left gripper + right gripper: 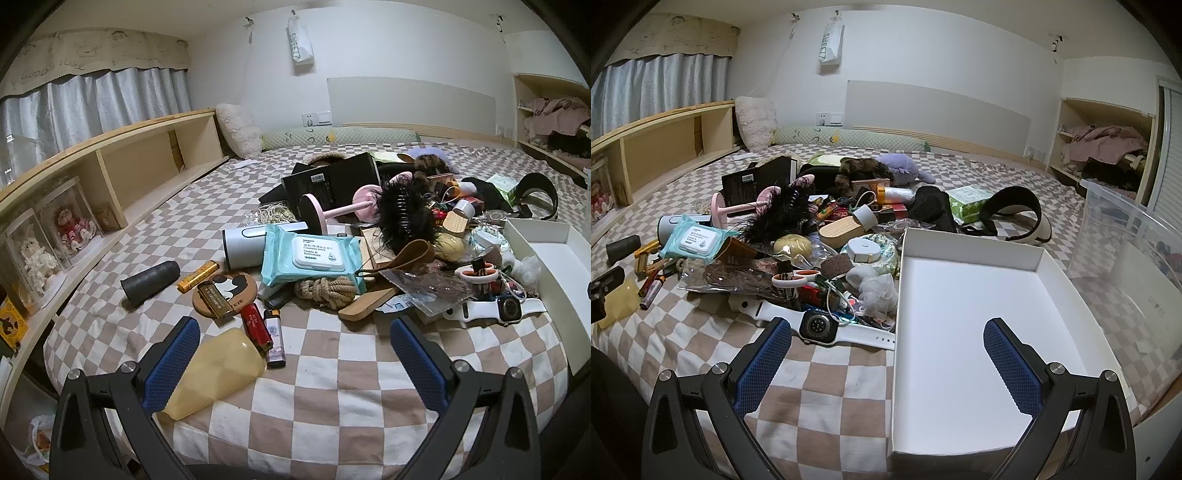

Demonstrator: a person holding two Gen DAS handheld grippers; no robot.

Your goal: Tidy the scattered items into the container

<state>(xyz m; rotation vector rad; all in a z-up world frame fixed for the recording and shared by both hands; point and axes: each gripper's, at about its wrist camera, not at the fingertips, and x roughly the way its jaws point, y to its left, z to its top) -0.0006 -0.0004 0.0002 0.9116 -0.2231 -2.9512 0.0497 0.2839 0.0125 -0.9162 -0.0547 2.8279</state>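
Observation:
A pile of scattered items lies on the checkered bed: a wet-wipes pack, a white smartwatch, lighters, a rope coil and a translucent yellow piece. A shallow white box sits to the right of the pile, empty inside. My left gripper is open, low over the bed, its left finger beside the yellow piece. My right gripper is open, straddling the box's left wall near the watch.
A clear plastic bin stands at the right edge of the bed. A wooden shelf with boxed dolls runs along the left. A pillow and bolster lie at the headboard. An open cupboard holds clothes.

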